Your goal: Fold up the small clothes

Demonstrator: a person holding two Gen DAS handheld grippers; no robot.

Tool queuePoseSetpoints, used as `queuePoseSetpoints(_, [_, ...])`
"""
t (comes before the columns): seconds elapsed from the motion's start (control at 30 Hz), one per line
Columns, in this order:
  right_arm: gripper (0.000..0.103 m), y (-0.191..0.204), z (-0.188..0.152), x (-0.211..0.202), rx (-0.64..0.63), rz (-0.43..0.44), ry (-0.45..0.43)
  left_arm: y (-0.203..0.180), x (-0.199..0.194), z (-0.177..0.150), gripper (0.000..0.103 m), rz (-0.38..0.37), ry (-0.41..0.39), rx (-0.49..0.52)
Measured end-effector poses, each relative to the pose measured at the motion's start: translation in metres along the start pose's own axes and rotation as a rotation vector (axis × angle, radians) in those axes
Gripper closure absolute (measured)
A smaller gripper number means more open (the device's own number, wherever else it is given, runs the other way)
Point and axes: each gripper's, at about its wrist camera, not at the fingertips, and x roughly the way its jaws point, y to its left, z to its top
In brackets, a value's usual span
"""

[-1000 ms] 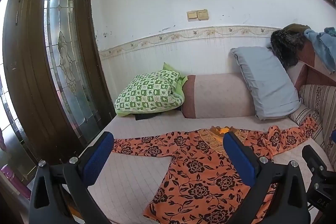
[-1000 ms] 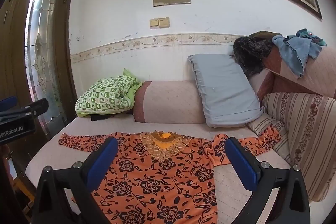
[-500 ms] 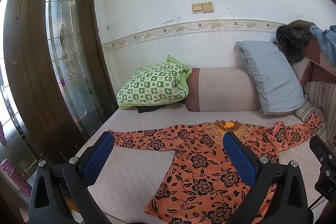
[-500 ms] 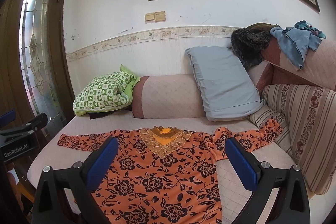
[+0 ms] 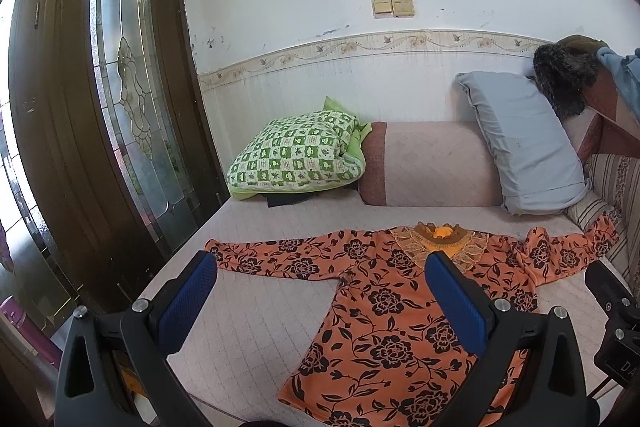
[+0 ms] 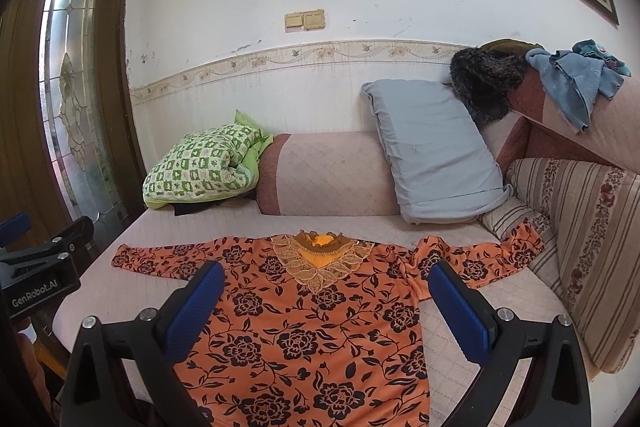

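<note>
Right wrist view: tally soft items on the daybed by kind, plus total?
Pillows: 2, green checked, grey
Bolsters: 1, pink
Striped cushions: 1
Spread garments: 1, orange floral blouse
Total: 5

The blouse [image 6: 304,339] was thin matt cloth with a lace collar; the bed [image 5: 256,311] cover was quilted, the door [image 5: 80,147] glossy wood.
</note>
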Motion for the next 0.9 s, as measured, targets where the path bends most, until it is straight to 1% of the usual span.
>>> queuePoseSetpoints(0.17, [0.000,-0.002,-0.003,0.007,0.004,0.000,0.024,-0.001,0.004,-0.005,0.000,0.001,0.009,0.005])
queuePoseSetpoints(0.57, [0.000,-0.005,-0.006,0.016,0.011,0.000,0.042,-0.003,0.011,-0.007,0.000,0.001,0.020,0.010])
queuePoseSetpoints(0.9, [0.000,-0.013,-0.012,0.029,0.038,0.003,0.069,-0.012,0.024,-0.009,0.000,0.014,0.051,0.026])
